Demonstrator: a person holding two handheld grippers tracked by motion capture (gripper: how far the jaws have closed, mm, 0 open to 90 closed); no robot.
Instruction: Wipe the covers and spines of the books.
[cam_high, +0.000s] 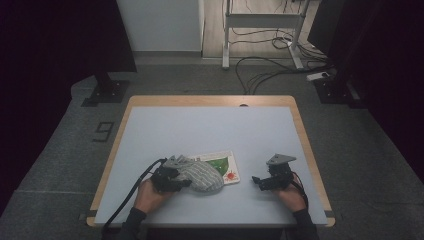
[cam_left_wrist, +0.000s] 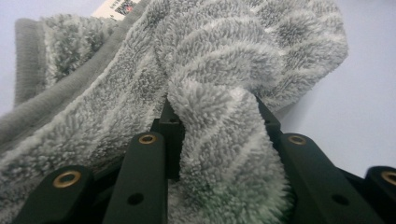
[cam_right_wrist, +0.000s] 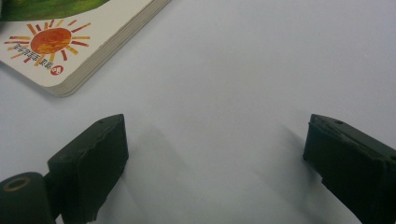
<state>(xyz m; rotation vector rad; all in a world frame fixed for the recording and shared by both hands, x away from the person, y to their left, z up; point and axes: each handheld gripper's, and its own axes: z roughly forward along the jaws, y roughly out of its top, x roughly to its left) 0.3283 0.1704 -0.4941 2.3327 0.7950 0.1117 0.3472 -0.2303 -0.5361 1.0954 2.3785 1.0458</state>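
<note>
A fluffy grey striped towel (cam_high: 201, 174) lies bunched over the left part of a white board book (cam_high: 227, 167) with a green picture and a red sun. My left gripper (cam_high: 182, 182) is shut on a fold of the towel (cam_left_wrist: 224, 140), which bulges up between the two black jaws. My right gripper (cam_high: 256, 180) hovers open to the right of the book, just above the table. In the right gripper view the book's sun corner (cam_right_wrist: 70, 42) lies at the upper left, apart from the jaws, and my right gripper (cam_right_wrist: 215, 154) has bare table between its fingertips.
The pale blue table top (cam_high: 200, 125) has a wooden rim (cam_high: 305, 140). A white tag (cam_left_wrist: 116, 7) shows at the towel's far edge. Beyond the table stand a metal frame (cam_high: 260, 25) and floor cables (cam_high: 260, 75). Black cables trail from both grippers.
</note>
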